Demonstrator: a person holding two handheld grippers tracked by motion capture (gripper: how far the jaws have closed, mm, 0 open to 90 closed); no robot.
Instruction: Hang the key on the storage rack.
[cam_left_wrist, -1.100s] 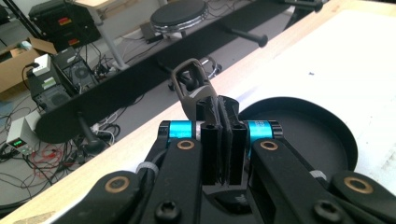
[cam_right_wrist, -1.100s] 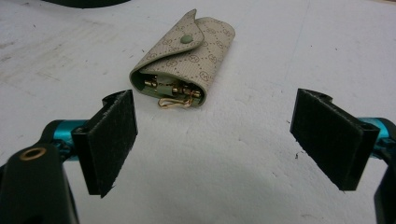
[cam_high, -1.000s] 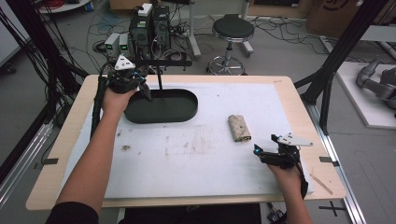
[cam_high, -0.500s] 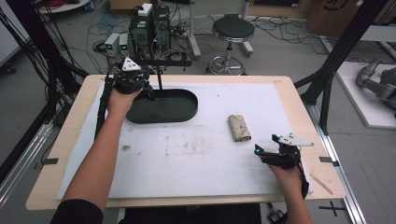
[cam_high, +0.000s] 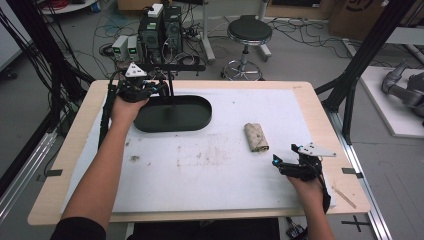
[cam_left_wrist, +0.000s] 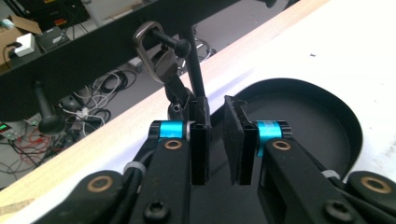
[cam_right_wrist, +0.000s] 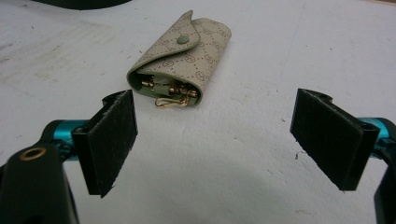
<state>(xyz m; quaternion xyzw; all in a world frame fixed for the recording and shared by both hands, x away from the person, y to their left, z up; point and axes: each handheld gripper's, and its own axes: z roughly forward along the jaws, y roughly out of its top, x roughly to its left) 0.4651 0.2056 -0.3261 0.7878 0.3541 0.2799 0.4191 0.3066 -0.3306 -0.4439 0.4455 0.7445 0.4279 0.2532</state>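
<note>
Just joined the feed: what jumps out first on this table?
A dark oval tray sits at the far left of the white mat, the left hand-held gripper at its rim, jaws just opening with nothing between them. The beige key pouch lies ahead of the open right hand-held gripper.

Oval tray (cam_high: 200, 117) on surface (cam_high: 210, 195), toward 11 o'clock. Key pouch (cam_high: 256, 137) on surface at 3 o'clock of tray, apart. Stool (cam_high: 249, 31) on floor beyond surface, 12 o'clock.
</note>
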